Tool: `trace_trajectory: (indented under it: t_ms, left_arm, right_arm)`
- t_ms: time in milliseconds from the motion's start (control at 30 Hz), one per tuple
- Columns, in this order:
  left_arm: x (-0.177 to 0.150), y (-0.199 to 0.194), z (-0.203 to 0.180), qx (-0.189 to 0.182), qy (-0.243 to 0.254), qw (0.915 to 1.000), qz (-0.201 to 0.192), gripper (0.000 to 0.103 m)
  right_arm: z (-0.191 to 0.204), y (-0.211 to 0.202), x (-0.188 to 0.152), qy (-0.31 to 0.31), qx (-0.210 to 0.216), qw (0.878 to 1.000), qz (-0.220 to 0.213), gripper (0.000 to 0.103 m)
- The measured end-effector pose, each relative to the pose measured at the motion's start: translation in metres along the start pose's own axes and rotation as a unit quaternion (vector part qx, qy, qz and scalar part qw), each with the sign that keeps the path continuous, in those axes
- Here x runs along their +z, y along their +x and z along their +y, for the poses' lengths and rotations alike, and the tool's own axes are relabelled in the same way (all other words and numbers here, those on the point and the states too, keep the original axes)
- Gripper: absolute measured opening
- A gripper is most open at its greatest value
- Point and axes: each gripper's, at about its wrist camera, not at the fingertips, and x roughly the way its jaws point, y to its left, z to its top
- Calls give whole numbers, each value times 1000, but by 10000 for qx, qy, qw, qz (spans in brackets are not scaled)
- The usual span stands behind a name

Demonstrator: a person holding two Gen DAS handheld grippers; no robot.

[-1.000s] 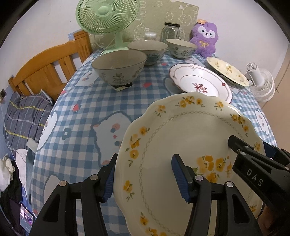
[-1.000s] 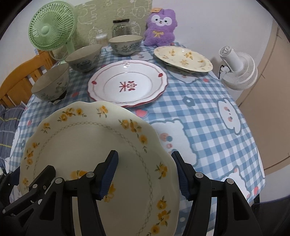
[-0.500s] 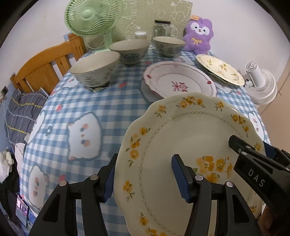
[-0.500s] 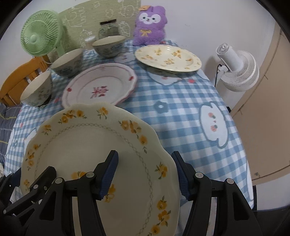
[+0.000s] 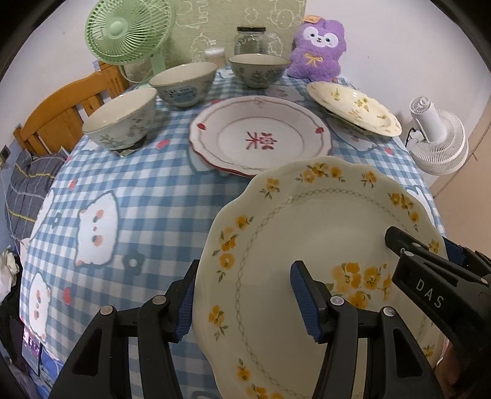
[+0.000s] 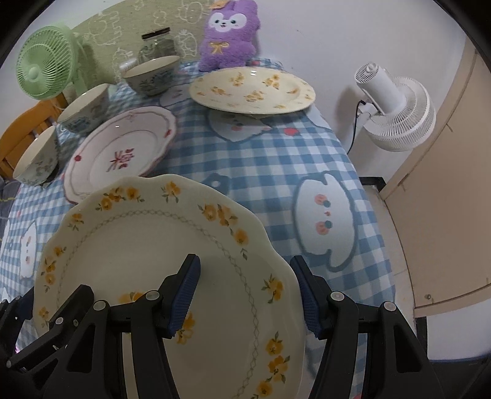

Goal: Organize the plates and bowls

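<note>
Plates and bowls sit spread over a blue checked tablecloth [image 5: 147, 202], and one is off it. From the left wrist, the yellow-flowered plate [image 5: 310, 233] is carried above the near side of the table, tilted, with the left gripper [image 5: 242, 300] clamped across its left rim: one blue pad lies on the plate's face, the other behind the edge. The right gripper [image 5: 420, 254] shows at the plate's right rim. Beyond lie a red-trimmed plate [image 5: 260, 135], a second yellow-flowered plate [image 5: 353, 107] farther right, and three bowls in an arc: near bowl [image 5: 121, 122], middle bowl [image 5: 182, 81], far bowl [image 5: 257, 69]. A green fan [image 5: 129, 27], glass jar [image 5: 250, 40] and purple plush toy [image 5: 317, 49] stand at the back.

From the right wrist, the right gripper [image 6: 245, 291] clamps the held plate's [image 6: 147, 245] right rim, one pad on its face, the other outside the edge. The red-trimmed plate [image 6: 122, 153] lies just past the held plate, the second yellow-flowered plate [image 6: 251, 89] behind it. A white fan [image 6: 396, 110] stands off the table at right.
</note>
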Motion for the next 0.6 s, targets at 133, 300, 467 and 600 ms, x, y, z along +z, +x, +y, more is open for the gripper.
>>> trace_trajectory:
  t_ms: [133,300,467,600]
  left_arm:
    - [0,7,-13,-31,14,10000,52,58]
    - [1,12,-29,-76,65,9999,76,58]
    - [1,19,-42,-73,91,9999,122,58]
    - [0,24,-49,-41,107,9998,145,58]
  right_arm:
    - [-14,4,0,32,-45,10000,32,64]
    - [-30,10,0,80,-88,9999,87,64]
    - [-40,15,-2,107,-82,9998,123,64]
    - [-46,20,-4,96,-33,9998,162,64]
